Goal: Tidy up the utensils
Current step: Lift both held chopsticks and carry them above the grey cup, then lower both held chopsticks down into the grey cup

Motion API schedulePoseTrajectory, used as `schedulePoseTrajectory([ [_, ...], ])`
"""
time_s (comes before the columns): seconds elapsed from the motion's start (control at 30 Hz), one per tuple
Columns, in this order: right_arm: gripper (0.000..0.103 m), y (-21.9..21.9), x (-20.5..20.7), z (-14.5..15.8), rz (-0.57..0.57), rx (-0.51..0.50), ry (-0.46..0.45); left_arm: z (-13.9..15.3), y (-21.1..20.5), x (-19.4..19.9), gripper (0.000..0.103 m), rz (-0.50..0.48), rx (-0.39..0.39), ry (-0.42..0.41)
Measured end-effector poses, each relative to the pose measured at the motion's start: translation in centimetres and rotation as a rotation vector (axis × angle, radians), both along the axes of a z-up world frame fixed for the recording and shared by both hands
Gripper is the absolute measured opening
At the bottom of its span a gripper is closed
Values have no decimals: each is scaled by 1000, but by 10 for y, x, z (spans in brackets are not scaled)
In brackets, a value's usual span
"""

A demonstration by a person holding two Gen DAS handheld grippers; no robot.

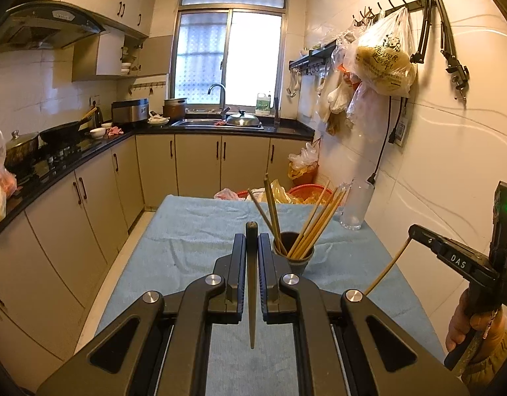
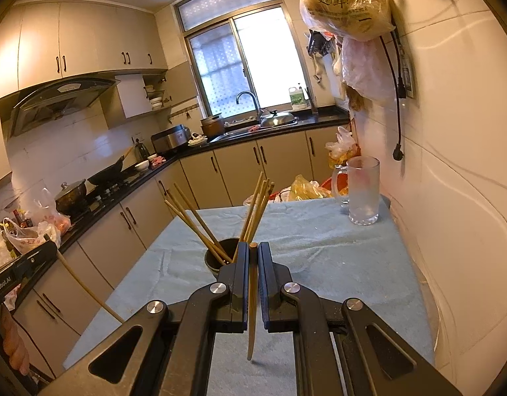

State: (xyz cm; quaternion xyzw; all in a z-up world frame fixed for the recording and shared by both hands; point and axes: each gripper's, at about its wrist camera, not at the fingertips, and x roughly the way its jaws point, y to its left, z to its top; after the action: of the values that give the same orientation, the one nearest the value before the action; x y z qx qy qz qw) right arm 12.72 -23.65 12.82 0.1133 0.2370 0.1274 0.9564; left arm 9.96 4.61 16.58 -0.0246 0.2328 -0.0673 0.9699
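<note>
Both tools tilt slightly downward, jaws clamped: the left tool (image 1: 252, 241) grips a dark chopstick (image 1: 251, 283), the right tool (image 2: 252, 247) a pale chopstick (image 2: 252, 303).

Your surface (image 2: 319, 247) wears a wrinkled pale-blue towel; on it stand a dark round chopstick cup (image 2: 220, 259) and a frosted glass mug (image 2: 362, 191), well apart.

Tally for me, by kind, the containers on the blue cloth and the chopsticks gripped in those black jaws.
Dark cup: 1
Glass mug: 1
Held chopsticks: 2, one in the left gripper, one in the right gripper
Total: 4
The chopsticks standing in the cup overlap too much to count.
</note>
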Motion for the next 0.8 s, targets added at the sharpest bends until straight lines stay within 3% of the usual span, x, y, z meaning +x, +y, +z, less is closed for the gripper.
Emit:
schedulePoseTrajectory([
  [0.5, 6, -4, 24, 25, 26, 55, -28, 64, -14, 31, 7, -51, 20, -76],
  [0.8, 6, 3, 48, 52, 35, 88, -60, 78, -22, 76, 7, -63, -49, -60],
])
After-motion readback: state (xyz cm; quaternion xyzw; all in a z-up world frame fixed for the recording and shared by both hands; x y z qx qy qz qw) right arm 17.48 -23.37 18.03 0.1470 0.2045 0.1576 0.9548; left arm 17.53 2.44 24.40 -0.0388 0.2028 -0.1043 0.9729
